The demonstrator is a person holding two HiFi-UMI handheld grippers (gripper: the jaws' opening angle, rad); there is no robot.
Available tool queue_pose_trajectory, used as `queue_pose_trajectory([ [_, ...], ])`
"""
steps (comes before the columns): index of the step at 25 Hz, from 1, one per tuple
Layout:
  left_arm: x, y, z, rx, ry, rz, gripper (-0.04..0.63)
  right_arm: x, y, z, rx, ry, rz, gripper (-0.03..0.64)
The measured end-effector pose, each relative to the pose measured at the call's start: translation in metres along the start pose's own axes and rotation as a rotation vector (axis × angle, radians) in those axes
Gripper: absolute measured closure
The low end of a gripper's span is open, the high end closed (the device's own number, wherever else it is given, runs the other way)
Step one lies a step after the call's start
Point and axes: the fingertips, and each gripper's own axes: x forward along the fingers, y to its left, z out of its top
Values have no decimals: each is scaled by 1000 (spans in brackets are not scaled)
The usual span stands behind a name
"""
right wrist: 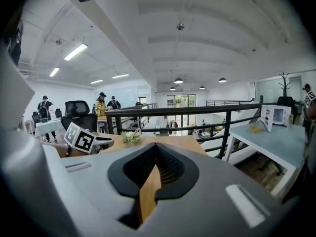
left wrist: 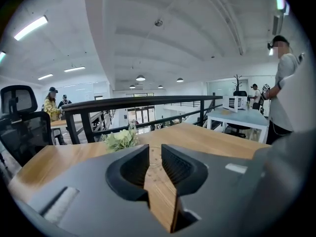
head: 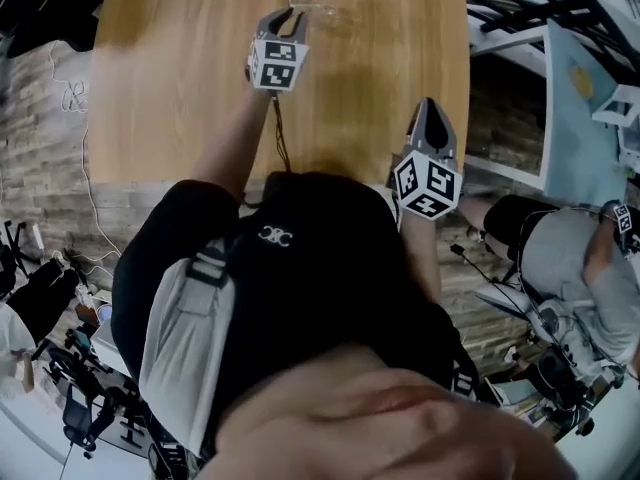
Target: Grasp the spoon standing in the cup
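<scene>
A: Wood first: a plank floor (head: pixel 40 168) with loose cables (head: pixel 92 203) on the left, then the table (head: pixel 170 88). What stands around it?

B: From the left, there's a black chair (left wrist: pixel 19 115) beyond the table's left corner. A dark railing (left wrist: pixel 148 101) runs behind the far edge, and a plant (left wrist: pixel 121 139) sits on the table just inside it. Off to the right is a white desk (left wrist: pixel 237 117) with a person (left wrist: pixel 286 83) beside it.

A: Does anything block the way?

B: Open tabletop lies between the grippers and the plant, with room on both sides. The right edge drops to the floor, and there is a gap before the desk.

A: What about the left gripper (left wrist: pixel 155 147)?

B: It's out over the middle of the table, pointing toward the plant. Its jaws stand a narrow slit apart, and only tabletop shows between them.

A: And the right gripper (right wrist: pixel 156 144)?

B: It's nearer the person's body, toward the right edge and behind the left one. Its tips meet and it holds nothing.

A: Where's the cup (head: pixel 318 0)?

B: It seems to be the clear glass thing at the far edge, just beside the plant. It is near the left gripper's jaws, slightly to their right and not between them. From the right gripper it is well ahead and to the left. The spoon is too small to make out in any view.
</scene>
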Motion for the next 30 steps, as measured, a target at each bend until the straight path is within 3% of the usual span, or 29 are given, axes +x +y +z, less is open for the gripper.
queue_pose_trajectory([
  [9, 47, 27, -40, 37, 76, 71, 506, -6, -13, -17, 36, 49, -89, 617],
  [21, 69, 31, -48, 19, 29, 118, 500, -18, -29, -33, 33, 89, -186, 617],
  [25, 66, 34, -48, 5, 22, 113, 551, -19, -28, -32, 28, 91, -196, 617],
  [30, 64, 33, -44, 10, 13, 106, 557, -16, -23, -31, 22, 93, -188, 617],
])
